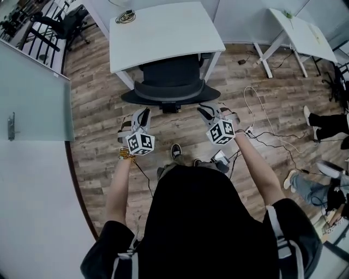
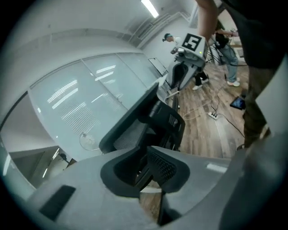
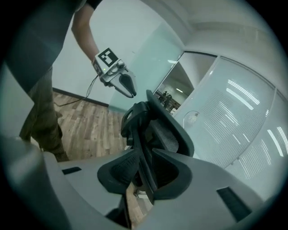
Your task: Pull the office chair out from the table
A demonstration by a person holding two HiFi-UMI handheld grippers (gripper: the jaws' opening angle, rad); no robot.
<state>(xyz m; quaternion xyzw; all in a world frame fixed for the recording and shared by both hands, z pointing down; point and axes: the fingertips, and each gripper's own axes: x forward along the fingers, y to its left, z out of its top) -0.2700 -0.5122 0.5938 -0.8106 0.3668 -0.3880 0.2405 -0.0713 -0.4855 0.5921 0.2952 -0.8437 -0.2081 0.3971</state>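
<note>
A black mesh office chair (image 1: 170, 92) stands tucked under the white table (image 1: 163, 32), its backrest toward me. My left gripper (image 1: 143, 113) hovers just behind the backrest's left end, and my right gripper (image 1: 209, 111) just behind its right end. In the left gripper view the jaws (image 2: 150, 179) stand a narrow slit apart, with the chair (image 2: 148, 121) ahead of them and nothing pinched. In the right gripper view the jaws (image 3: 143, 179) are apart. The thin edge of the backrest (image 3: 157, 130) runs between them, and the pads do not press on it.
A glass partition (image 1: 32, 92) stands at the left. A second white table (image 1: 302, 32) is at the right, with loose cables (image 1: 262, 125) on the wood floor and people's legs (image 1: 327, 122) beyond them. A coiled cable (image 1: 125, 16) lies on the table. Another chair (image 1: 65, 24) is at the far left.
</note>
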